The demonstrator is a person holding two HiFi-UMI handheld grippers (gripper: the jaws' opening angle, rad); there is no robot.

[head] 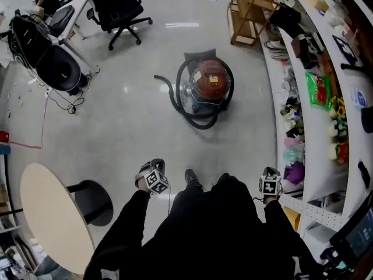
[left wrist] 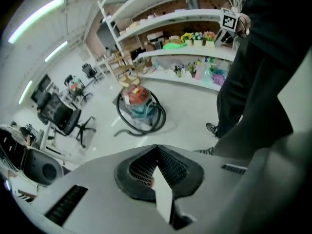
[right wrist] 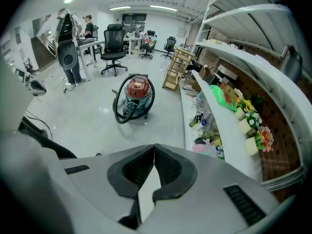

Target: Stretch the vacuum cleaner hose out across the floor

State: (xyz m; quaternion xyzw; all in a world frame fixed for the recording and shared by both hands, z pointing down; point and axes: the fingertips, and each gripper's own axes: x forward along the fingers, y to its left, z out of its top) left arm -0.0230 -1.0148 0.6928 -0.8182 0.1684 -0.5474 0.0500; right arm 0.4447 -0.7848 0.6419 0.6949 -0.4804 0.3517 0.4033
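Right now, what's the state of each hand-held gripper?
Left hand-held gripper: closed, holding nothing.
Right hand-held gripper: closed, holding nothing.

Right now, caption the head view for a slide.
Left gripper and right gripper shut, empty; vacuum cleaner ahead, hose coiled round it.

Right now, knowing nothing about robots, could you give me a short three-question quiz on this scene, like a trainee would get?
1. True or false: the hose lies stretched straight across the floor.
2. The left gripper and right gripper are: A) both shut, empty; B) both gripping the hose; C) both wide open.
3. Fill in: in the head view, the shelves run along the picture's ____ edge.
Key: 1 false, it loops round the vacuum cleaner; 2 A; 3 right.
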